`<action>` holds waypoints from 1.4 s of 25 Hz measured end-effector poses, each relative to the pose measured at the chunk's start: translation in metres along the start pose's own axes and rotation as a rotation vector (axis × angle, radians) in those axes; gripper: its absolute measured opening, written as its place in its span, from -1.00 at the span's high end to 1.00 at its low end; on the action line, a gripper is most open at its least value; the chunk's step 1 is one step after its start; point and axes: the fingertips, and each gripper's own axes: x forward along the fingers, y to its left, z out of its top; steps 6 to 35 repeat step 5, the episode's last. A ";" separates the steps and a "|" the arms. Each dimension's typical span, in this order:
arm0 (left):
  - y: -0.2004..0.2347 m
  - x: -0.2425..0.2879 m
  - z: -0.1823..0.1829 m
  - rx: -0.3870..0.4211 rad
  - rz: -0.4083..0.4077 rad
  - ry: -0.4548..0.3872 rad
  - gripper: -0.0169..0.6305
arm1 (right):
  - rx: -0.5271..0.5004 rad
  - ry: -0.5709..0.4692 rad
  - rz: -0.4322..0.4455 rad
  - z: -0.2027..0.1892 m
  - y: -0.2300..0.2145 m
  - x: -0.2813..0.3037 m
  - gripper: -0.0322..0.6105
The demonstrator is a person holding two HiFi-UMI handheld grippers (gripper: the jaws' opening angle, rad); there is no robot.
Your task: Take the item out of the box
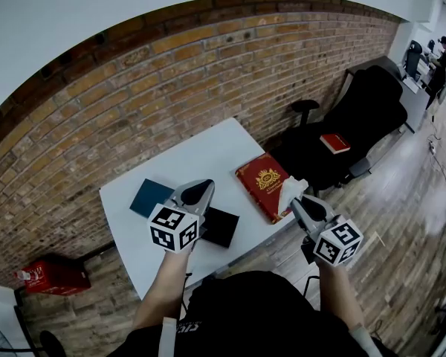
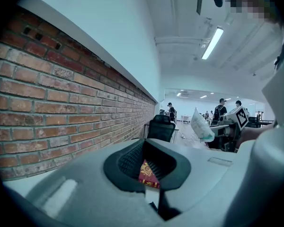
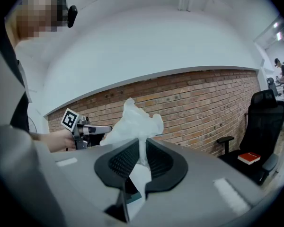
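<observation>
A red box [image 1: 264,184] with a gold emblem lies on the white table [image 1: 208,158] near its right edge. My right gripper [image 1: 301,201] hovers just off that edge, shut on a crumpled white tissue [image 1: 290,192]. In the right gripper view the tissue [image 3: 132,126] rises out from between the pads of the right gripper [image 3: 141,162]. My left gripper [image 1: 197,193] hangs over the table's front middle. Its jaws stand a narrow gap apart with nothing held; the red box [image 2: 148,174] shows through that gap. The left gripper view also catches the tissue [image 2: 201,125].
A blue flat cover [image 1: 150,197] and a black flat piece [image 1: 221,227] lie on the table beside my left gripper. A black office chair [image 1: 357,121] with a small red book [image 1: 334,142] stands to the right. A red crate [image 1: 52,276] sits on the floor by the brick wall [image 1: 156,88].
</observation>
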 end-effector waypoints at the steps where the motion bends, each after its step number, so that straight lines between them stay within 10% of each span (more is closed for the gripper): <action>1: 0.001 -0.001 0.000 -0.001 0.001 0.000 0.93 | 0.003 -0.002 0.002 0.001 0.002 0.001 0.76; 35: -0.003 -0.003 -0.003 0.000 -0.013 0.006 0.93 | 0.016 -0.002 -0.006 0.000 0.006 0.000 0.76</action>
